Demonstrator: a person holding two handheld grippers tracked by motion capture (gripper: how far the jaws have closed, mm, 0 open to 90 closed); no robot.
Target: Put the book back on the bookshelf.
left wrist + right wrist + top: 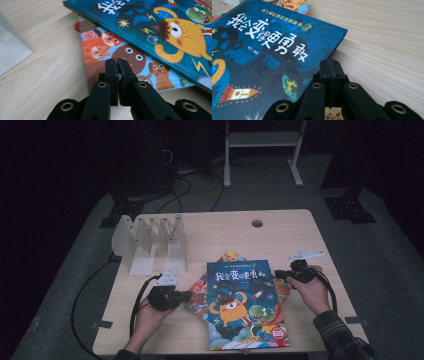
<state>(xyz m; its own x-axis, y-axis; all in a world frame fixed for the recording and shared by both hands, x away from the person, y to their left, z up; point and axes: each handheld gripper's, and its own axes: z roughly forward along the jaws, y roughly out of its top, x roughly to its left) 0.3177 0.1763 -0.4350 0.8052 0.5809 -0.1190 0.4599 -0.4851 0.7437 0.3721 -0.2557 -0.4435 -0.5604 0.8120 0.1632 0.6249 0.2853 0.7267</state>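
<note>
A blue picture book (pixel 245 305) with a yellow monster on its cover lies flat at the front middle of the table. It rests on an orange book (pixel 200 292) with animal faces (pixel 105 47). My left gripper (pixel 187 295) is at the left edge of the orange book, shut with nothing between its jaws, its tips (pixel 116 61) low over that cover. My right gripper (pixel 277 274) is at the blue book's upper right edge, also shut and empty, its tips (pixel 332 62) just above the blue cover (pixel 269 50) near its corner.
A white book rack (pixel 150 240) with several upright dividers stands at the back left; its base (pixel 12 50) lies left of my left gripper. Another book's corner (pixel 292 5) pokes out beyond the blue one. A cable hole (pixel 257 223) sits near the table's far edge.
</note>
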